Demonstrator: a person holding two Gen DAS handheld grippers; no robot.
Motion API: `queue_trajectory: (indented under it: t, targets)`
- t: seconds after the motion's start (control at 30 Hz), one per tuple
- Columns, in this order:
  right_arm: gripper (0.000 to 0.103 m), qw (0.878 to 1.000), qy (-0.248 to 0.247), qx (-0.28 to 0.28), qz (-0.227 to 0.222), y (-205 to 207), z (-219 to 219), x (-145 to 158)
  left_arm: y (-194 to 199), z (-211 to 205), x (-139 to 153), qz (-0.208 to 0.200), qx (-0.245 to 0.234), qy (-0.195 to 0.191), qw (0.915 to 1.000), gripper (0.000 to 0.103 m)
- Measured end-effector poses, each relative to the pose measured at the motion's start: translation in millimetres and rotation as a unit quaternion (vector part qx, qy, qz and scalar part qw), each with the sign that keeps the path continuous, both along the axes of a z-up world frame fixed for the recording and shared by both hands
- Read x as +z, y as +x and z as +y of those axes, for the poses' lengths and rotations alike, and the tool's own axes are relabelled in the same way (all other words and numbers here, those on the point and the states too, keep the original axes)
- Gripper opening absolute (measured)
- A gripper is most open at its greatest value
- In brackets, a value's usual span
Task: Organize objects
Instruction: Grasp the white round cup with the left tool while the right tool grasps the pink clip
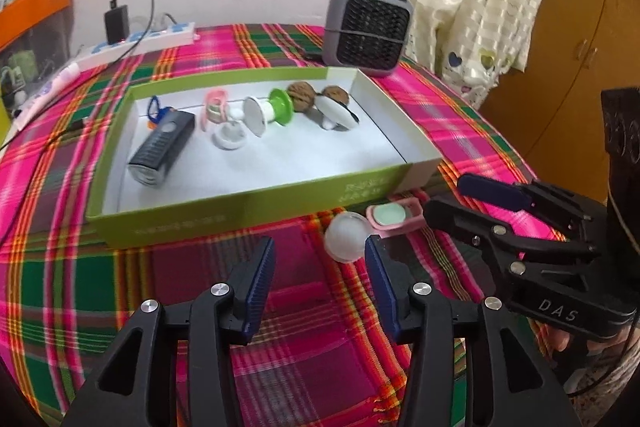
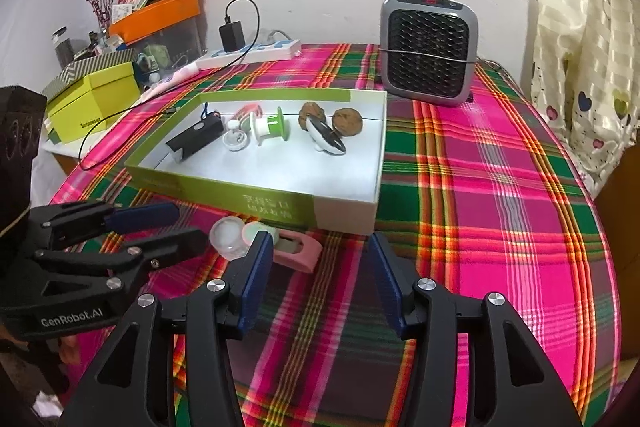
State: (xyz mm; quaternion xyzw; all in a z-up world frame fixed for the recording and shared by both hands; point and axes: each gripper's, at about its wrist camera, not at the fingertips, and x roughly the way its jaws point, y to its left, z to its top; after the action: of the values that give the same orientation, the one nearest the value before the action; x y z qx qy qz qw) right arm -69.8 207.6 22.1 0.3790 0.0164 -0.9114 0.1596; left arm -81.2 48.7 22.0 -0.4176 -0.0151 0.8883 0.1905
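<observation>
A shallow green box with a white floor holds a black device, a pink-and-white piece, a white-and-green spool, two walnuts and a white oval piece. In front of the box on the cloth lie a translucent round cap and a pink case with a mint disc. My left gripper is open, with the cap just ahead of its right fingertip. My right gripper is open too, and the pink case lies by its left fingertip.
A grey fan heater stands behind the box on the plaid cloth. A power strip with a black charger lies at the back left, its cable trailing over the cloth. Yellow-green boxes sit at far left, a curtain at right.
</observation>
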Motion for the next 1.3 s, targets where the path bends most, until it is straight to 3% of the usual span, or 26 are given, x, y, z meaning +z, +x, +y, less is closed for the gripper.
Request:
queue_trajectory:
  t: [0.23, 0.53, 0.83, 1.03, 1.3]
  targets:
    - [0.051, 1.0, -0.005, -0.006, -0.001, 0.1, 4.8, 0.5, -4.4, 9.0, -4.3, -0.004, -0.01, -0.006, 0.9999, 0.045]
    - [0.051, 1.0, -0.01, -0.014, -0.006, -1.0, 10.3, -1.0, -11.9, 23.2, -8.3, 0.004, -0.018, -0.044, 0.9989, 0.045]
    - [0.051, 1.0, -0.009, -0.005, -0.015, -3.1, 6.9, -4.6, -16.2, 22.9, -8.2, 0.003, -0.015, -0.045, 0.9989, 0.045]
    - [0.051, 1.0, -0.007, 0.004, -0.017, -4.2, 4.1, -4.5, -17.6, 18.2, -8.4, 0.003, -0.004, -0.043, 0.9991, 0.027]
    - [0.051, 1.0, -0.004, 0.022, -0.022, -6.1, -1.4, -6.1, -15.9, 14.4, -8.7, 0.001, -0.003, -0.038, 0.9993, 0.027]
